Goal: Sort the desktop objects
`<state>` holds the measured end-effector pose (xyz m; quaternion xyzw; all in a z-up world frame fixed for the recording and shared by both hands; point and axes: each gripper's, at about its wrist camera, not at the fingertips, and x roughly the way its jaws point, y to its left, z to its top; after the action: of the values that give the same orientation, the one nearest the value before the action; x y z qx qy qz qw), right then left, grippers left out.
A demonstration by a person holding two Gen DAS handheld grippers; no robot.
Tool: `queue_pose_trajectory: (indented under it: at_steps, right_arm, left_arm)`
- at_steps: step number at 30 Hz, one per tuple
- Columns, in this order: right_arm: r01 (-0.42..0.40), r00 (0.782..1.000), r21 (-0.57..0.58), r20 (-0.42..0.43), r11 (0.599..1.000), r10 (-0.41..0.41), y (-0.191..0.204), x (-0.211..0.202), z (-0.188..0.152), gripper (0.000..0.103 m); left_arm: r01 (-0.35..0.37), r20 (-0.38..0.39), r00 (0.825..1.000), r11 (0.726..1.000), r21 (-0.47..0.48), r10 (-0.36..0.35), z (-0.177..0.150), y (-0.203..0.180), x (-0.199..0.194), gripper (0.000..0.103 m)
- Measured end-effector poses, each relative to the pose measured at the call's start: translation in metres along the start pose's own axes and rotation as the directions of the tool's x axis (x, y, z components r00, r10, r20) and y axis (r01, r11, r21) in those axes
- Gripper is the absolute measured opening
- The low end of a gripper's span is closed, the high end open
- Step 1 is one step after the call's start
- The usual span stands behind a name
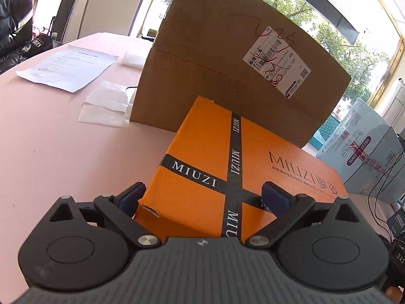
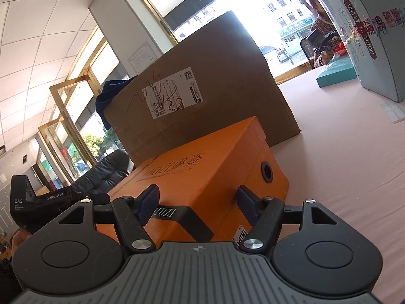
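Orange MIUZI cardboard box (image 1: pixel 202 157), rectangular, matte | my left tool (image 1: pixel 202 197) spread astride its corner | right tool (image 2: pixel 198 204) spread likewise | pink counter (image 1: pixel 50 139).

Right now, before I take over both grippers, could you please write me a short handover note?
Left gripper: open, fingers either side of one end of the orange MIUZI box; contact unclear.
Right gripper: open, straddling a corner of the same box.
The box lies on the pink table, close against the tall brown carton. A pale blue box stands further off.
Done: nothing visibly sorted.
Left: probably grip the orange box with both grippers and move it.
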<state>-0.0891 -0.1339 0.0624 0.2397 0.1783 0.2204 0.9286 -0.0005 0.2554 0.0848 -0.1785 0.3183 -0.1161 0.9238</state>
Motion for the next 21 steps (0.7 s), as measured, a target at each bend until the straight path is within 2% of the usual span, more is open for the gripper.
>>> queue_pose_trajectory:
  at_steps: [7,9,11,12,13,15,17,19,21]
  right_arm:
    - [0.008,1.000,0.029,0.003,1.000,-0.008,-0.003,0.002,-0.001,0.065]
    - [0.015,1.000,0.061,0.000,0.998,-0.015,-0.005,0.000,0.005,0.067]
    - [0.034,0.999,0.105,0.018,0.994,-0.036,-0.009,-0.004,0.012,0.086]
    - [0.051,0.998,0.127,0.033,0.991,-0.055,-0.011,-0.006,0.017,0.096]
    - [0.065,0.997,0.142,0.033,0.988,-0.070,-0.012,-0.006,0.021,0.097]
    - [0.106,0.994,0.164,-0.037,0.981,-0.101,-0.014,0.003,0.027,0.097]
    - [0.132,0.988,0.155,-0.102,0.979,-0.117,-0.015,0.013,0.025,0.085]
    - [0.078,0.993,0.151,-0.098,0.985,-0.063,-0.018,0.015,0.020,0.065]
    - [0.039,0.995,0.169,-0.096,0.985,-0.022,-0.021,0.015,0.018,0.059]
  left_arm:
    - [0.042,0.031,0.999,0.997,-0.057,-0.040,-0.008,0.011,0.003,0.103]
    - [0.037,0.035,0.999,0.996,-0.081,-0.034,-0.006,0.012,0.002,0.098]
    - [0.015,0.055,0.998,0.995,-0.101,-0.010,0.000,0.010,-0.005,0.098]
    - [0.011,0.078,0.997,0.994,-0.109,-0.002,0.003,0.010,-0.009,0.103]
    - [-0.006,0.075,0.997,0.995,-0.104,0.014,0.007,0.009,-0.009,0.103]
    - [-0.052,0.038,0.998,0.996,-0.077,0.055,0.012,0.007,-0.002,0.103]
    - [-0.072,0.001,0.997,0.995,-0.064,0.073,0.014,0.007,0.008,0.103]
    - [-0.049,-0.003,0.999,0.994,-0.097,0.049,0.010,0.012,0.011,0.103]
    - [-0.002,-0.003,1.000,0.988,-0.153,0.002,0.006,0.022,0.015,0.103]
